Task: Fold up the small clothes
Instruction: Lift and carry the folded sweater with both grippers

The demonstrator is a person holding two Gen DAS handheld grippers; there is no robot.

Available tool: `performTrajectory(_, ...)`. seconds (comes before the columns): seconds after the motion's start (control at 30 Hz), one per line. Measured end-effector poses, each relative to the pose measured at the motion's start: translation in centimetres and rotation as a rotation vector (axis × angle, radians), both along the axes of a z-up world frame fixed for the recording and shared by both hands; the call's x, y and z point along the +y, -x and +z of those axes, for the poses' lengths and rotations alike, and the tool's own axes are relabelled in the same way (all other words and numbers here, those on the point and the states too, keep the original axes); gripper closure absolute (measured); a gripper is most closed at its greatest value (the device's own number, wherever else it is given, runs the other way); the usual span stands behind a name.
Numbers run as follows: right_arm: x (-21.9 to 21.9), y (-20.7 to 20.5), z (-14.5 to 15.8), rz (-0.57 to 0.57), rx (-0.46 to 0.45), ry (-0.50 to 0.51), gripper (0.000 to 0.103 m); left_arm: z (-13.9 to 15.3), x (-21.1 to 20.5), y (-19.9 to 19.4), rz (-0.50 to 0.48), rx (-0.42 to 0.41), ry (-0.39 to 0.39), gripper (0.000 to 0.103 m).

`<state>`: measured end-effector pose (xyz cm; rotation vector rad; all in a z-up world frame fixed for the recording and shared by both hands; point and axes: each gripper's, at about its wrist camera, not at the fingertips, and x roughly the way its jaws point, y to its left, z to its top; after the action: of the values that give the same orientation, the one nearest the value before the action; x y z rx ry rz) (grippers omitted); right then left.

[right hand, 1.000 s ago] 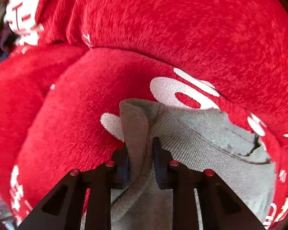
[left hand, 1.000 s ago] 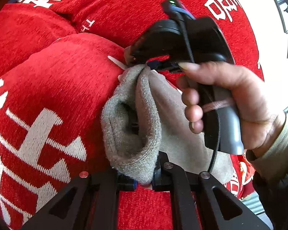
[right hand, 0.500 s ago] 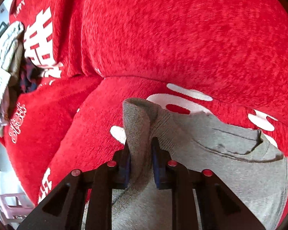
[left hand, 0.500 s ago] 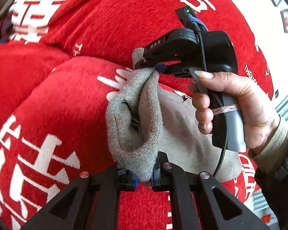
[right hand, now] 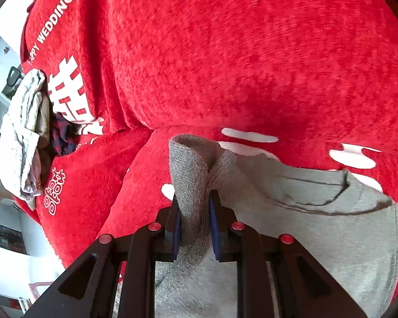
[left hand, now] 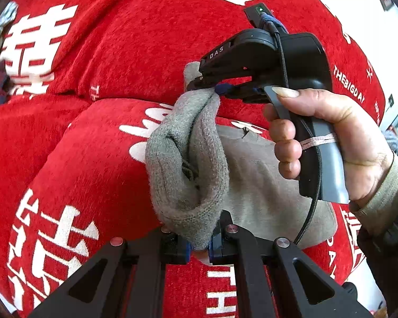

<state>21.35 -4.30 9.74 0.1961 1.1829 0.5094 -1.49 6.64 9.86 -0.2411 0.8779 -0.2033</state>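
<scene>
Both grippers still pinched the grey sock (left hand: pixel 188 159) at frame centre: left gripper (left hand: pixel 199 246) on its lower fold, right gripper (right hand: pixel 193 225) on its cuff. More red blanket (right hand: pixel 225 53) lettering had appeared at upper left since earlier.

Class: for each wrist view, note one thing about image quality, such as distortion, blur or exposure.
Left wrist view: fisheye bending curves the red blanket; the grey garment is sharp, and the wall at top right is blown out white. Right wrist view: dark round lens border, slight blur on the upper blanket, and overexposed room at left.
</scene>
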Motion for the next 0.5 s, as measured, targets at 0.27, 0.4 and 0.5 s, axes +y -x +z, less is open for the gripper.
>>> performTrajectory(0.27,-5.0,-0.1,1.0,-0.037,-0.007,-0.025,0.083,1.4,-4.0,-0.6,-0.039,0.0,-0.068,0.093)
performTrajectory(0.4,-6.9,-0.2,1.2,-0.052,-0.006,-0.03,0.083,1.9,-6.1,-1.2,-0.065,0.005,-0.101,0.093)
performTrajectory(0.5,-8.4,-0.3,1.4,-0.064,-0.006,-0.044,0.083,2.3,-7.5,-1.4,-0.086,0.008,-0.118,0.094)
